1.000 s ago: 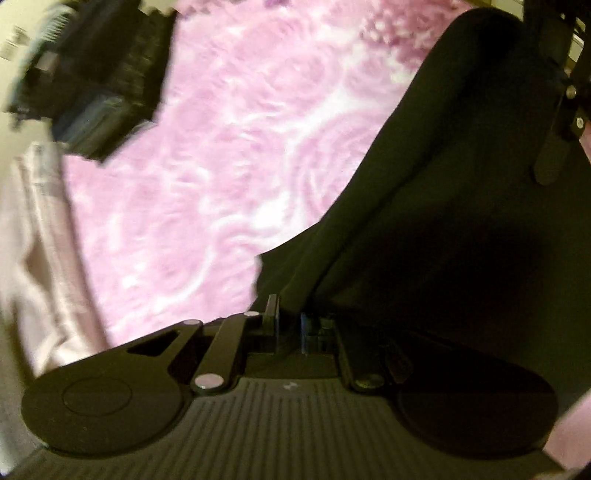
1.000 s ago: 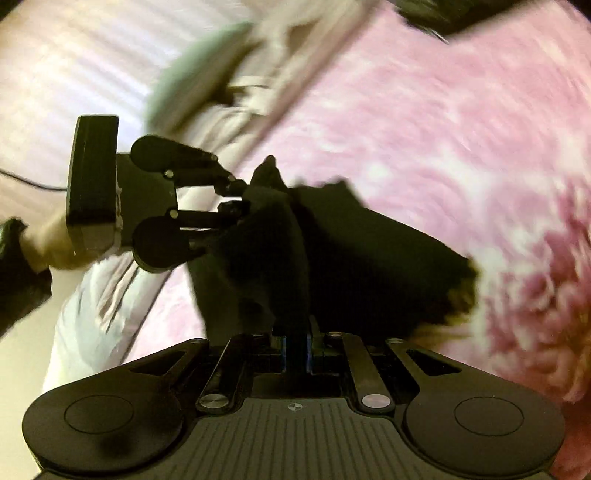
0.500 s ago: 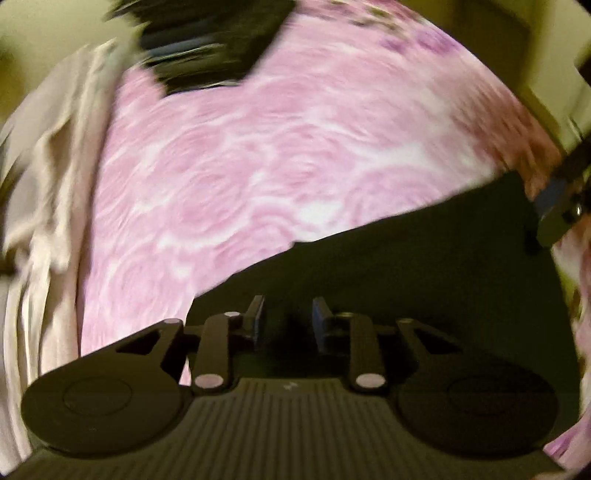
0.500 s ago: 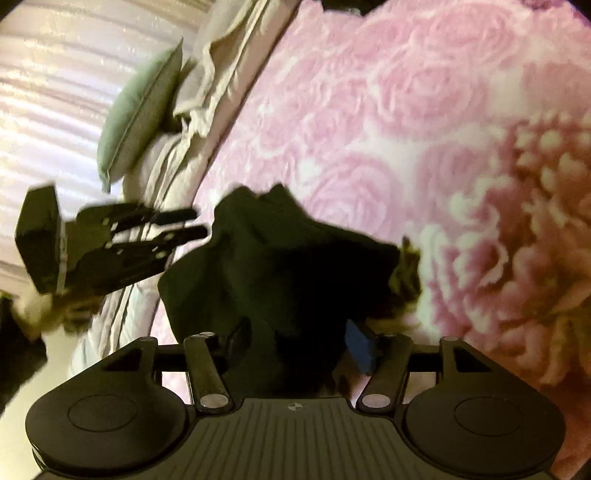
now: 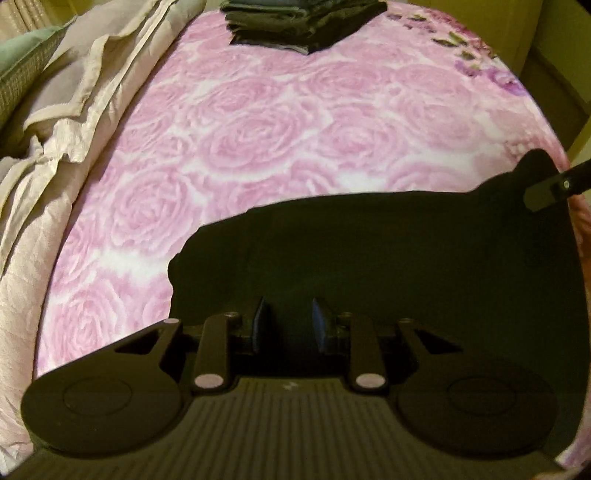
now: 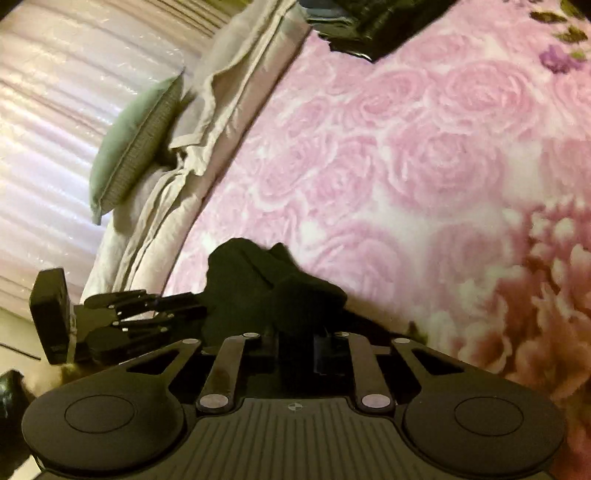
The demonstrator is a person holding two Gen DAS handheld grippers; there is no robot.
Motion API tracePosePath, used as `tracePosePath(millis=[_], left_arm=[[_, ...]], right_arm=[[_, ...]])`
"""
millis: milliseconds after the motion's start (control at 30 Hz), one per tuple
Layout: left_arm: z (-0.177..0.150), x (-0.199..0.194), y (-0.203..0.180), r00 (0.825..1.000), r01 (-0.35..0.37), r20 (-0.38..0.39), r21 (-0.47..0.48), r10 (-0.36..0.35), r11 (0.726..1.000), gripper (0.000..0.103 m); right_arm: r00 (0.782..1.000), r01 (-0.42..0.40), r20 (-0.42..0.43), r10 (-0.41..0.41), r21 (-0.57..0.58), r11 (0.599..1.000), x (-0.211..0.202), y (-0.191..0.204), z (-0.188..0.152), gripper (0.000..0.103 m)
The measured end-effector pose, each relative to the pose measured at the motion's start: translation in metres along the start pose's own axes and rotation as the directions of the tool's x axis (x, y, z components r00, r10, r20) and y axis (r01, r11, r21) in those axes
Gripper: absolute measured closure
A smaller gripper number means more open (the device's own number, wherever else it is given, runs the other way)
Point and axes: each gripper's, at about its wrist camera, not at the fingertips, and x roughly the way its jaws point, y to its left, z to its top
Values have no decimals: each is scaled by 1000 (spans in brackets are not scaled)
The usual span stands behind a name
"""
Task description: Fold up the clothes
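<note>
While my slightly parted left gripper [image 5: 287, 320] rests over the black cloth garment [image 5: 388, 266], I see the right gripper [image 6: 295, 345] closing on it atop the pink rose-patterned bedspread [image 5: 280, 122]; folded dark clothes [image 5: 303, 18] sit at its far edge.

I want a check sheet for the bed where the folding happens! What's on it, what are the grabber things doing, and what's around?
Surface: pink rose-pattern blanket covering the bed.
Job's things: black garment spread near the grippers; stack of folded dark clothes at the far end.
Clutter: rumpled beige bedding along the blanket's edge; green cushion leaning beside it.
Grippers: left gripper has a gap between its pads, over the black garment; right gripper is closing with black cloth between its fingers, but whether the pads already pinch it cannot be told.
Cables: a thin dark line at the left edge of the right wrist view, perhaps a cable.
Surroundings: pale striped curtain beside the bed.
</note>
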Motion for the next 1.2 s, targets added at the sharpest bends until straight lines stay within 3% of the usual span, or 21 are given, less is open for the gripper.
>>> tracePosePath(millis=[167,200,267,300,433,567,600,700,800,1000,1100,1200], left_arm=[[-13,15,9,999,-18,-32,-12,17,1000,79],[-16,10,13,999,-30,-28,-14,30,999,79],[-22,-3,24,998,-60,-25,-23,60,998,78],[-26,-12,33,996,-85,-25,-40,84,996,78],[-48,-54,68,989,-150,-20,-165,149,975,79],[-74,-64,86,991,-137,-34,-285,133,949,79],[-80,-61,89,992,-129,-38,-311,123,942,79],[-98,-53,97,994,-108,-47,-380,97,919,76],[-101,-28,103,994,-113,-56,-386,99,915,71],[-106,-9,114,993,-116,-58,-373,101,921,56],[-105,-9,115,993,-118,-69,-374,99,920,56],[-101,-9,114,991,-127,-87,-357,102,926,56]], right_arm=[[999,-12,-28,15,108,994,12,-34,-10,88],[1000,-3,-28,6,89,996,9,-32,-10,87],[999,37,-26,-36,45,998,0,-24,-9,67],[997,69,-20,-68,12,998,-5,-17,-8,64],[988,153,33,-150,-110,982,-26,16,-11,63],[975,220,93,-202,-263,939,-41,58,-24,63],[976,215,98,-194,-310,926,-41,69,-31,63],[993,106,-3,-119,-432,896,-20,93,-54,63],[989,14,-125,-83,-476,879,14,97,-75,63],[986,25,-129,-105,-510,860,39,86,-93,63],[984,35,-128,-126,-550,834,40,89,-96,63],[972,45,-168,-162,-547,836,38,94,-89,63]])
